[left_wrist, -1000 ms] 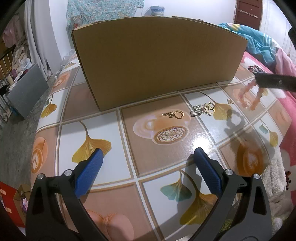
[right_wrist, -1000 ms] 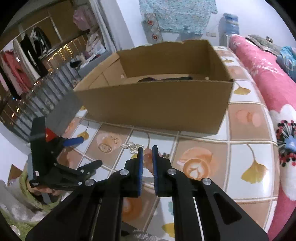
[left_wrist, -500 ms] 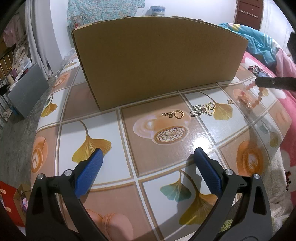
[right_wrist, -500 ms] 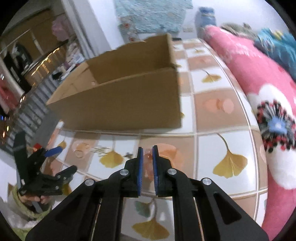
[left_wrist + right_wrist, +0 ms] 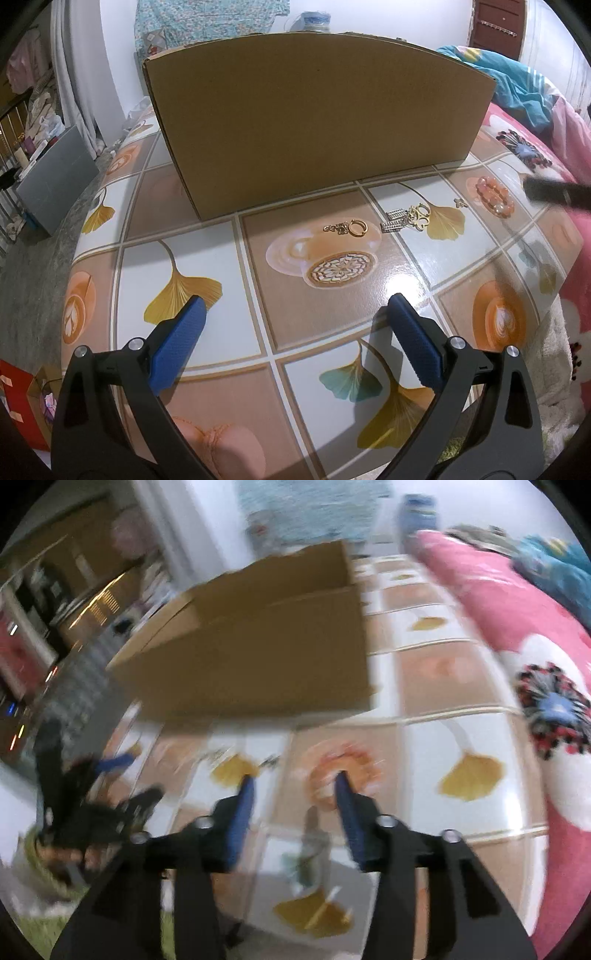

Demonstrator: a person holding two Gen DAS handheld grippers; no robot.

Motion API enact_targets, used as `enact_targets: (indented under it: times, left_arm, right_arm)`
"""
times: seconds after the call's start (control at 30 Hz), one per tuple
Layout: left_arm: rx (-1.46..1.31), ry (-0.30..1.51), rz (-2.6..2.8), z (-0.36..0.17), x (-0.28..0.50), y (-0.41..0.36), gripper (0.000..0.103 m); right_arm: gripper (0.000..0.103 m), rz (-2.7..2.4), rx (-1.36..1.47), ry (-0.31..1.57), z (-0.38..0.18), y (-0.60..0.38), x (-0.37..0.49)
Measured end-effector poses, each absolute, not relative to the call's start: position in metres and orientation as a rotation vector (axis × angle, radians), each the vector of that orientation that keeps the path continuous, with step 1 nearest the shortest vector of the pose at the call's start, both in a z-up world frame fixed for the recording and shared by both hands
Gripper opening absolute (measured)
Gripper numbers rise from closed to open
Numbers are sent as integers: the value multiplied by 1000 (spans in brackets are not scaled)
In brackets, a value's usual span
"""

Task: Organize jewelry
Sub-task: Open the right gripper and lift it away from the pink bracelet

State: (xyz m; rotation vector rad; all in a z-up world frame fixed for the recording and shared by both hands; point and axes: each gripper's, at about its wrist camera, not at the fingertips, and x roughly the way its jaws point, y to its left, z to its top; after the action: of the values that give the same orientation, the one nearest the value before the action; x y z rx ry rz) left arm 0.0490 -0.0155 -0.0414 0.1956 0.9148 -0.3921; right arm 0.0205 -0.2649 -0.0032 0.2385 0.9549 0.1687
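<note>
A pink bead bracelet (image 5: 495,194) lies on the patterned table, right of a small gold charm (image 5: 460,202), a gold and silver earring cluster (image 5: 408,219) and a gold hoop earring (image 5: 349,228). A brown cardboard box (image 5: 317,118) stands behind them. My left gripper (image 5: 295,328) is open and empty, low over the table's near part. My right gripper (image 5: 295,786) is open and empty just above the bracelet (image 5: 341,770); that view is blurred. The right gripper also shows as a dark bar (image 5: 557,192) at the right edge of the left wrist view.
The table (image 5: 184,236) has a tile pattern of leaves and coffee cups. A pink flowered blanket (image 5: 524,657) lies along its right side. The box (image 5: 258,657) is open on top. A grey panel (image 5: 51,181) stands on the floor at left.
My right gripper opened and let the pink bracelet go; the bracelet now lies on the table near the box's right end. The left gripper has not moved.
</note>
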Motion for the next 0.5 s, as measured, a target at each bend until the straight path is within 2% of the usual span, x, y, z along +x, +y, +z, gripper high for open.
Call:
enact_targets:
  times: [0.17, 0.27, 0.3, 0.5]
  left_arm:
    - [196, 910, -392, -42, 49, -14, 95]
    - [196, 907, -392, -42, 48, -13, 95]
    - [196, 908, -393, -42, 48, -13, 95]
    - [199, 903, -399, -43, 46, -14, 95]
  right_arm:
    - [70, 266, 115, 1034, -21, -225, 19]
    - [86, 276, 101, 1058, -30, -217, 21]
    - [95, 270, 97, 1063, -30, -217, 22]
    - [96, 247, 84, 1086, -31, -215, 24]
